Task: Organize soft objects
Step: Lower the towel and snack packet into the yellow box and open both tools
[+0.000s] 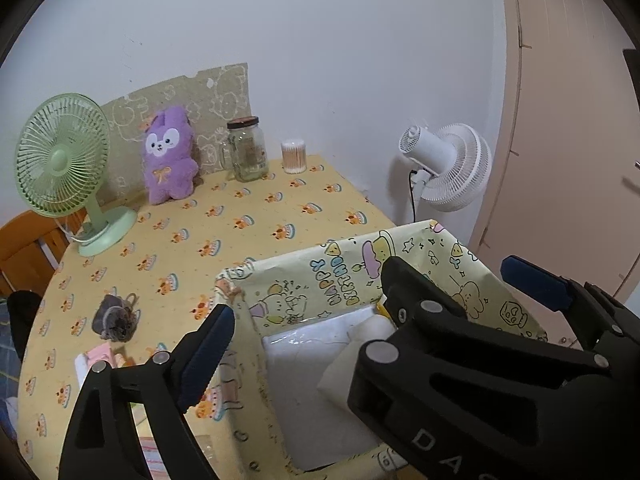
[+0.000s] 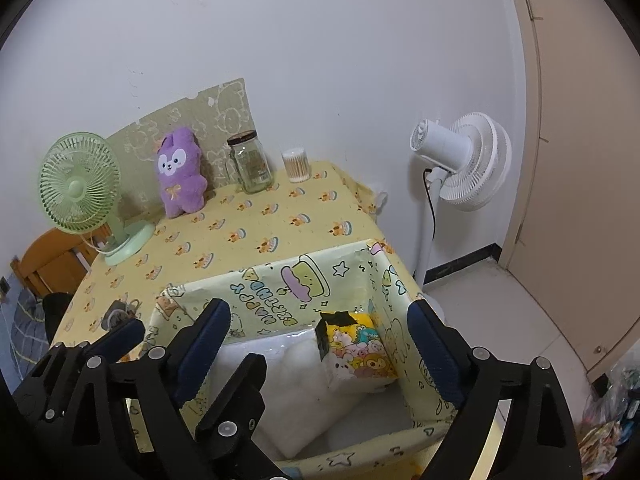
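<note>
Black linkage and blue pads fill the bottom of both views, so I'm right over the box. My left gripper (image 1: 304, 332) stands wide with nothing between its pads; my right gripper (image 2: 320, 352) is just as wide and empty too. No earlier picture to go by, so I'll only call what I see.

Both sets of fingers straddle the cartoon-print box (image 2: 276, 280) at the table's near corner, pointing down into it. Inside lie a white plastic-wrapped pack (image 2: 304, 364) and a small colourful tissue pack (image 2: 360, 352), leaning against the right wall, below and between my right fingers, not touched. My guess is they sit there because that's where soft things are being gathered.

Out on the yellow tablecloth (image 1: 260, 216), a small grey-purple fuzzy thing (image 1: 114, 318) lies just left of the box, beside my left finger. The purple plush (image 1: 168, 156) leans on the back panel, well apart, between the green fan (image 1: 64, 160) and the glass jar (image 1: 246, 148). I judge those are next.
</note>
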`<state>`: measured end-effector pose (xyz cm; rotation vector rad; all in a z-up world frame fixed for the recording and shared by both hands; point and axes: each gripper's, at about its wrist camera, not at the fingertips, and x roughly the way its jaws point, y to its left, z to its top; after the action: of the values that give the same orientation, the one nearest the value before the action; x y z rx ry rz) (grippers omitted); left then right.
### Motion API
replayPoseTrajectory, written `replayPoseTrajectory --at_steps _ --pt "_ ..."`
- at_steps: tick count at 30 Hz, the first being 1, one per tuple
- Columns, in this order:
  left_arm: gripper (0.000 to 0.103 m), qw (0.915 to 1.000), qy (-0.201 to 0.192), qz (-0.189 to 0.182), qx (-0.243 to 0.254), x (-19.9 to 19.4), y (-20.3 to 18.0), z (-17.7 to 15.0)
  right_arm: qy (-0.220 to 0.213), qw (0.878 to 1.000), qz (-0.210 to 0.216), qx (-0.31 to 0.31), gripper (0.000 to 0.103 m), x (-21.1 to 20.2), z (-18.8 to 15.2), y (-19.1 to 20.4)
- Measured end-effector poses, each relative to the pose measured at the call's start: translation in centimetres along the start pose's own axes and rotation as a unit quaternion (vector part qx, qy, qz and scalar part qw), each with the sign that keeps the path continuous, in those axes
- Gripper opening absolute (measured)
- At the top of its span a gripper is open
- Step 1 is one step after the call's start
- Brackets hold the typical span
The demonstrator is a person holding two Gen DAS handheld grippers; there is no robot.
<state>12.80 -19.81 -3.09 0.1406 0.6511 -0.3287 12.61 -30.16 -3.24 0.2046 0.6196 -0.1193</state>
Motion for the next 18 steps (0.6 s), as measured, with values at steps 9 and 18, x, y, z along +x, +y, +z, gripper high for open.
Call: replayPoseTrajectory --at_steps 9,18 --pt "0.094 0.9995 -0.026 0.016 0.009 -2.8 0.8 -0.1 -0.014 1.0 0.012 -0.008 0.096 -2.4 -0.1 1.4" --pt "0.094 0.9987 -0.045 0.023 0.001 -5.3 2.0 -0.5 -0.031 0.999 0.017 -0.019 0.098 -4.8 -0.2 3.1"
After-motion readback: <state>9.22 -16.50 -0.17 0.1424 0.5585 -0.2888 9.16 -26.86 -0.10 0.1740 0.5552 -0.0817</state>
